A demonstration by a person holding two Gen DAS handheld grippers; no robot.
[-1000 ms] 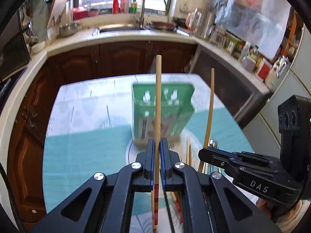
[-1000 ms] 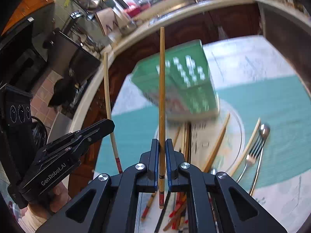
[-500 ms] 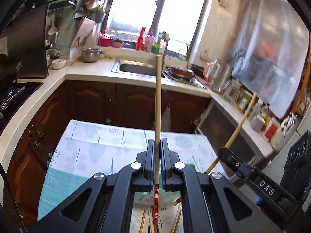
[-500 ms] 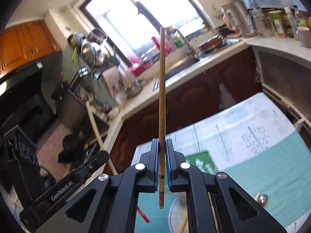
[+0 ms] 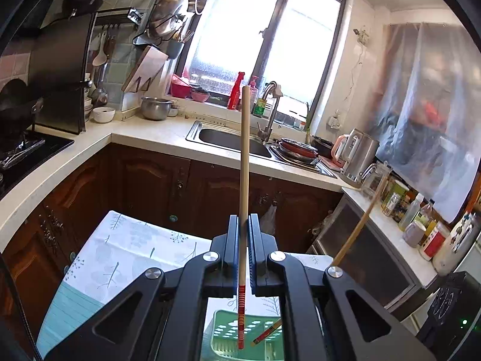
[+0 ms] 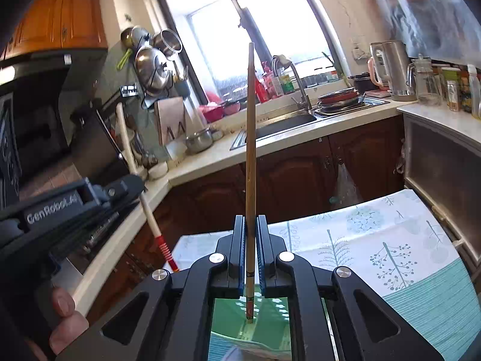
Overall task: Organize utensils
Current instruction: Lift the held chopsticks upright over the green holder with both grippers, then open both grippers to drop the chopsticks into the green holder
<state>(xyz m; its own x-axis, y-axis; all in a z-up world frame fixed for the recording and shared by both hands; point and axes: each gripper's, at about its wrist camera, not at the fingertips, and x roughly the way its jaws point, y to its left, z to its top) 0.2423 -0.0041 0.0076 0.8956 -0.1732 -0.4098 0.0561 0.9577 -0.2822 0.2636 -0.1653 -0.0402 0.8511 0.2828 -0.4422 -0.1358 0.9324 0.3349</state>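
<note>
Each fisheye camera sat just behind its own tongs, looking along them, slightly downward, across the tabletop [image 5: 126, 249] toward the kitchen window [image 5: 264, 45]. Both views shared the sink [image 6: 282, 123], at centre frame, and the green basket [image 6: 252, 316] close below at the bottom edge.

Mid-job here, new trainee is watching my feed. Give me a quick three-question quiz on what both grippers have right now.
1. True or false: the left gripper is shut on a red-striped chopstick.
2. What does the right gripper hold: A a fork, B a brown chopstick, C nothing?
3. What green thing shows below both grippers?

Key:
1. True.
2. B.
3. The perforated green utensil holder, on the patterned tablecloth.
</note>
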